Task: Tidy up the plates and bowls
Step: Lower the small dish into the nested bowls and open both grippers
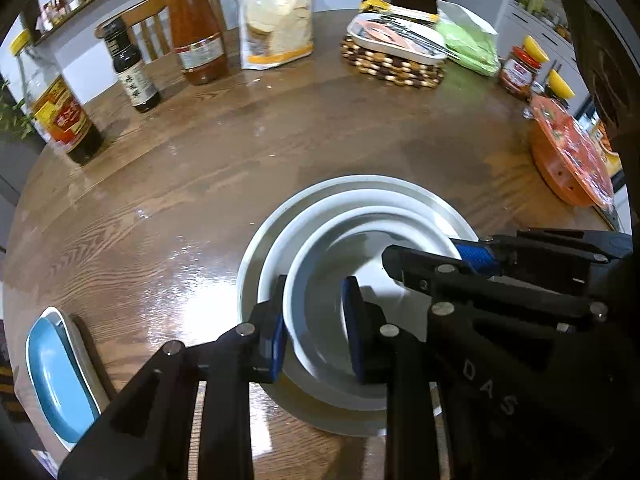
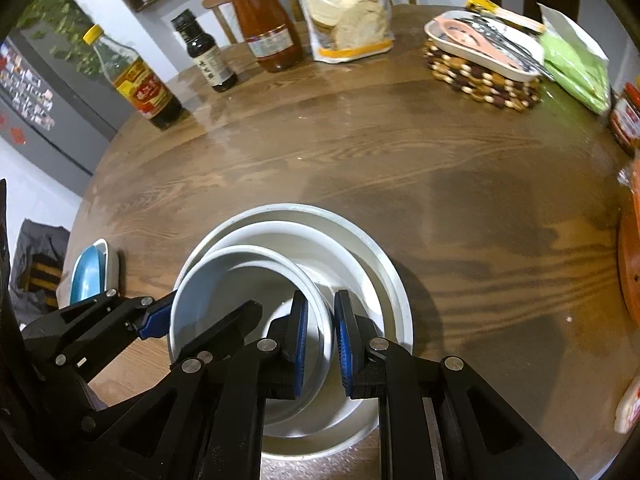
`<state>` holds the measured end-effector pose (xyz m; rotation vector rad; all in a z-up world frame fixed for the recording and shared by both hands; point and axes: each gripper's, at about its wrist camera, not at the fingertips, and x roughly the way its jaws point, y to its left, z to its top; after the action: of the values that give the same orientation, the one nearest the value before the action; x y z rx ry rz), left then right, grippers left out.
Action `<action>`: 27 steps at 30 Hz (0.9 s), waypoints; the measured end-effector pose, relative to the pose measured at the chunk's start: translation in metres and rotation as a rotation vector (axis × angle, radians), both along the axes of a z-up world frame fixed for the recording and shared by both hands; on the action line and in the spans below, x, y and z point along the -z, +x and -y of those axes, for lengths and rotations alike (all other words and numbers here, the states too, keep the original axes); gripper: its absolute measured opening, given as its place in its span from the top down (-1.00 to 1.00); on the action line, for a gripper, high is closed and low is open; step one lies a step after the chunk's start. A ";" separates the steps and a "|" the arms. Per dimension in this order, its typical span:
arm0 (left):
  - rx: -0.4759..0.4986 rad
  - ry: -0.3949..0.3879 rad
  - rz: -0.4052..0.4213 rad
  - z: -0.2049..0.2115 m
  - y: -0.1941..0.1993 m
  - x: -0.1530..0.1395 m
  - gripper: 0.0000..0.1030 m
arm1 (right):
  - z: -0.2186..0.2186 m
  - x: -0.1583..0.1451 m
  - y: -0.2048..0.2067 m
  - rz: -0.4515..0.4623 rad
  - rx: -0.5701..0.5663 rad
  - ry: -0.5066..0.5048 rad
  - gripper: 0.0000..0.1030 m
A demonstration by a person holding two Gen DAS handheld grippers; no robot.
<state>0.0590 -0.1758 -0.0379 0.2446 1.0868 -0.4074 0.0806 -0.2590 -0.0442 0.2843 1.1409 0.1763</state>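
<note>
Three white bowls sit nested on the wooden table. The smallest bowl (image 1: 320, 264) (image 2: 224, 276) lies in a middle bowl (image 1: 288, 232) (image 2: 340, 264), which lies in the largest bowl (image 1: 256, 248) (image 2: 384, 264). My left gripper (image 1: 314, 328) straddles the small bowl's left rim, its fingers apart with a gap to the rim. My right gripper (image 2: 321, 340) straddles the small bowl's right rim, fingers close to it but with visible gaps. The right gripper also shows in the left wrist view (image 1: 424, 264), and the left gripper in the right wrist view (image 2: 160, 316).
A blue plate in a white dish (image 1: 56, 372) (image 2: 90, 272) lies at the table's left edge. Bottles (image 1: 196, 28), a cracker bag (image 1: 276, 20), a utensil tray on a beaded trivet (image 1: 396, 48), a green bag (image 1: 468, 40), a jar (image 1: 520, 72) and an orange lid (image 1: 572, 156) ring the far and right sides.
</note>
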 end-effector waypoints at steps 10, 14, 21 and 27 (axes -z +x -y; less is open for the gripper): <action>-0.048 -0.003 0.002 -0.013 0.005 0.000 0.55 | -0.004 0.000 0.003 0.005 -0.010 0.012 0.65; -0.058 0.001 0.003 -0.013 0.004 -0.001 0.52 | -0.003 -0.002 0.000 0.005 -0.016 0.010 0.65; -0.060 0.009 0.008 -0.012 0.001 -0.002 0.48 | -0.002 -0.005 -0.003 0.010 -0.014 0.007 0.65; -0.057 -0.001 0.021 -0.013 -0.003 -0.008 0.30 | 0.006 -0.010 -0.012 0.021 0.003 0.010 0.65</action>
<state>0.0559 -0.1625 -0.0300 0.2158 1.0708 -0.3537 0.0689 -0.2652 -0.0343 0.2928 1.1191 0.1822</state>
